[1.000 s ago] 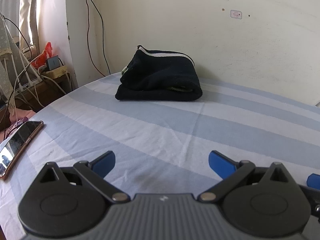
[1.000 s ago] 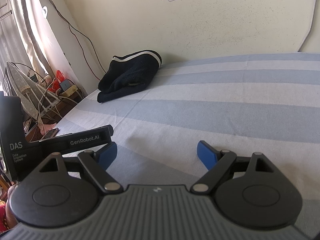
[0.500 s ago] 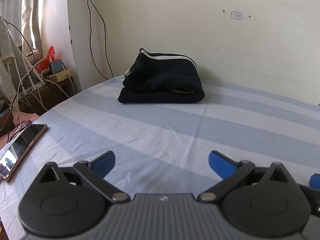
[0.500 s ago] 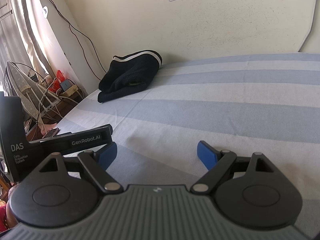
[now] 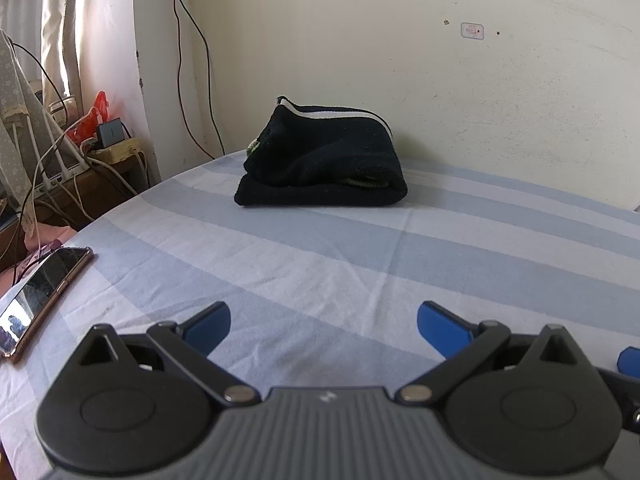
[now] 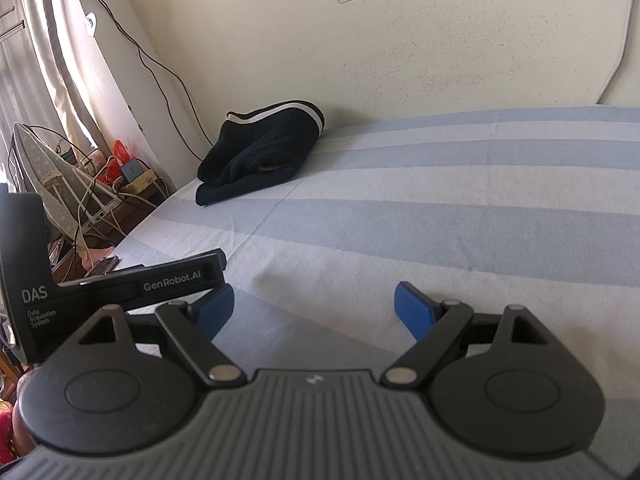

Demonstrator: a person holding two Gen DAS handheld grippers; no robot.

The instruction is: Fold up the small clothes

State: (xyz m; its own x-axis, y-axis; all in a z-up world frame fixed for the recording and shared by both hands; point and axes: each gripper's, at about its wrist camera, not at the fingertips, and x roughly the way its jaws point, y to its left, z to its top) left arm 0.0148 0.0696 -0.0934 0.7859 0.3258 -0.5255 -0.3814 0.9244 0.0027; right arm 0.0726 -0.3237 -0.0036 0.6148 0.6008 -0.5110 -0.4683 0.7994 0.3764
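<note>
A black garment with a white stripe [image 5: 320, 160] lies folded in a bundle on the striped bed sheet [image 5: 360, 248], close to the far wall. In the right wrist view the same garment [image 6: 260, 152] sits at the bed's far left corner. My left gripper [image 5: 322, 316] hovers low over the near sheet, open, its blue pads wide apart with only sheet between them. My right gripper [image 6: 314, 296] is likewise open and holds nothing. Both are well short of the garment. The left gripper's black body [image 6: 140, 280] shows beside the right one.
A phone [image 5: 44, 296] lies face up at the bed's left edge. Beyond that edge are cables, a power strip [image 5: 116, 148] and a fan [image 6: 44, 176]. A cream wall [image 5: 440, 80] runs behind the bed. Bare sheet stretches to the right [image 6: 480, 200].
</note>
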